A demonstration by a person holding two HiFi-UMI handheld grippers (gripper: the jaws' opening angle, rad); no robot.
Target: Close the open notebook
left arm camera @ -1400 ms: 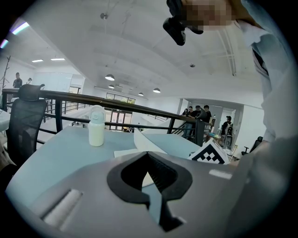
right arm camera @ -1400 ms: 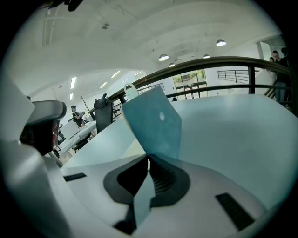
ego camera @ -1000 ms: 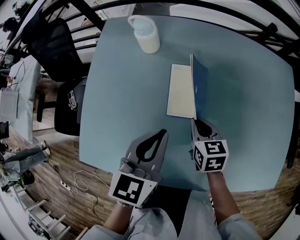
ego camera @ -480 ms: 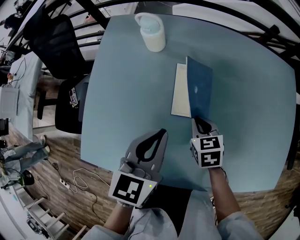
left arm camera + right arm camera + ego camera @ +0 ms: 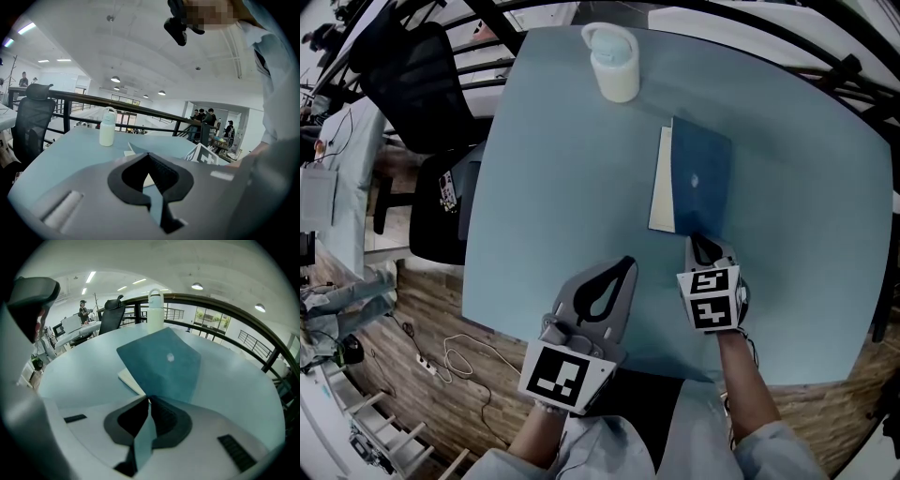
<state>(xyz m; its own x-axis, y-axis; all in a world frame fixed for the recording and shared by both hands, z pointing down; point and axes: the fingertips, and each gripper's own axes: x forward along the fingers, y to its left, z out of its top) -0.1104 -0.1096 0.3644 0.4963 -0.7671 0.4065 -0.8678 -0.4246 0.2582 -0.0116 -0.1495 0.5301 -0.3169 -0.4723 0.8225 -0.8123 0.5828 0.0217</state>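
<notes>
The notebook (image 5: 701, 178) lies right of the table's middle. Its blue cover leans over the cream pages (image 5: 660, 192), so only a narrow strip of them shows at the left. My right gripper (image 5: 696, 240) is shut on the cover's near edge. In the right gripper view the cover (image 5: 164, 364) rises from between the jaws of that gripper (image 5: 149, 400), with the pages (image 5: 132, 379) beneath it. My left gripper (image 5: 624, 266) hovers to the left near the table's front edge, shut and holding nothing; its own view (image 5: 149, 155) shows the notebook (image 5: 138, 149) beyond.
A white bottle with a handle (image 5: 614, 64) stands at the far side of the light-blue table (image 5: 553, 169). A black office chair (image 5: 412, 84) sits off the table's left edge. Railings run behind the table, and people stand in the distance.
The cover, upright a second ago, has swung down to the left over the pages. My right gripper rolled with it and sank slightly. The left gripper has stayed still.
</notes>
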